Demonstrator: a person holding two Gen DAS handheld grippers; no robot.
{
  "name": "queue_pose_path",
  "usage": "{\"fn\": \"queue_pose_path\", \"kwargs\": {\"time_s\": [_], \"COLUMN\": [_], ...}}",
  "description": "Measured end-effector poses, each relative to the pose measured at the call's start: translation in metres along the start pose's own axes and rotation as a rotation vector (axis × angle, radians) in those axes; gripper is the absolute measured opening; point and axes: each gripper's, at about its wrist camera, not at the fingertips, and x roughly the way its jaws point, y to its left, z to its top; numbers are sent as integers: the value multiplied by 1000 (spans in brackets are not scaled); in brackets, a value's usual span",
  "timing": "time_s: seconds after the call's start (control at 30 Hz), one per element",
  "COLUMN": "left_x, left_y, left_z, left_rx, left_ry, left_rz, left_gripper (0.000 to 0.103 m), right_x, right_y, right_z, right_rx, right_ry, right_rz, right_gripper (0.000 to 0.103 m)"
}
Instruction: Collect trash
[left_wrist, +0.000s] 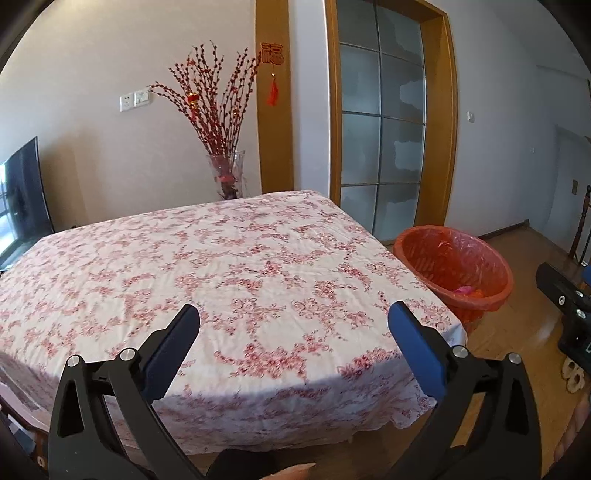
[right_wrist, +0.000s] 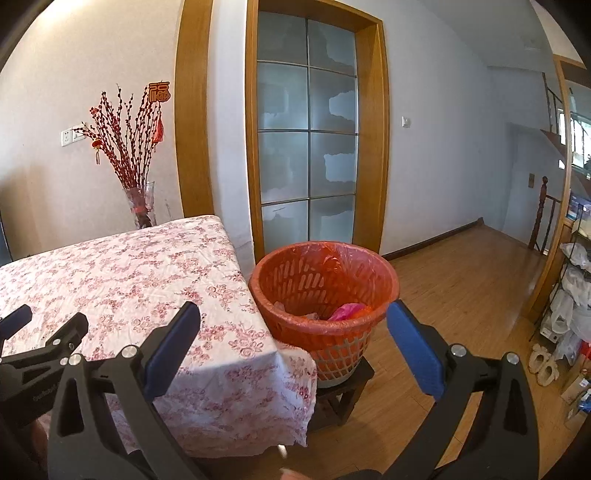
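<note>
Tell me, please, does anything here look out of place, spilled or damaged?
Nothing stands out. The floral tablecloth is only wrinkled, with nothing spilled on it. The orange bin stands upright on a small dark stand beside the table, with trash inside. Both grippers are open and empty.

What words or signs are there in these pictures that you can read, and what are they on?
"福": a red and gold hanging ornament with a tassel, on the wooden door frame beside the red branches.
Pale lettering on the left tool, seen in the right wrist view: too small and blurred to read.
Nothing else bears readable text: the orange bin and the flowered tablecloth show none.
</note>
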Motion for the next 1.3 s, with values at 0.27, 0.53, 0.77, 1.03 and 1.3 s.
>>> {"fn": "queue_pose_path", "kwargs": {"time_s": [0.27, 0.53, 0.77, 1.03, 1.3], "left_x": [-10, -16, -23, -24, -27], "left_y": [11, 18, 18, 18, 17], "left_z": [-13, -15, -15, -18, -22], "left_rx": [-35, -59, -68, -85, -83], "left_ry": [7, 10, -6, 10, 15], "left_rz": [40, 60, 80, 96, 100], "left_gripper": [100, 100, 100, 100, 100], "right_x": [-10, -12, -13, -12, -14], "right_y": [9, 12, 14, 13, 11], "right_z": [-9, -17, -22, -26, -31], "right_rx": [-20, -14, -14, -13, -11], "right_ry": [11, 34, 43, 60, 69], "right_rz": [-57, -65, -71, -91, -93], "right_gripper": [99, 99, 99, 99, 99]}}
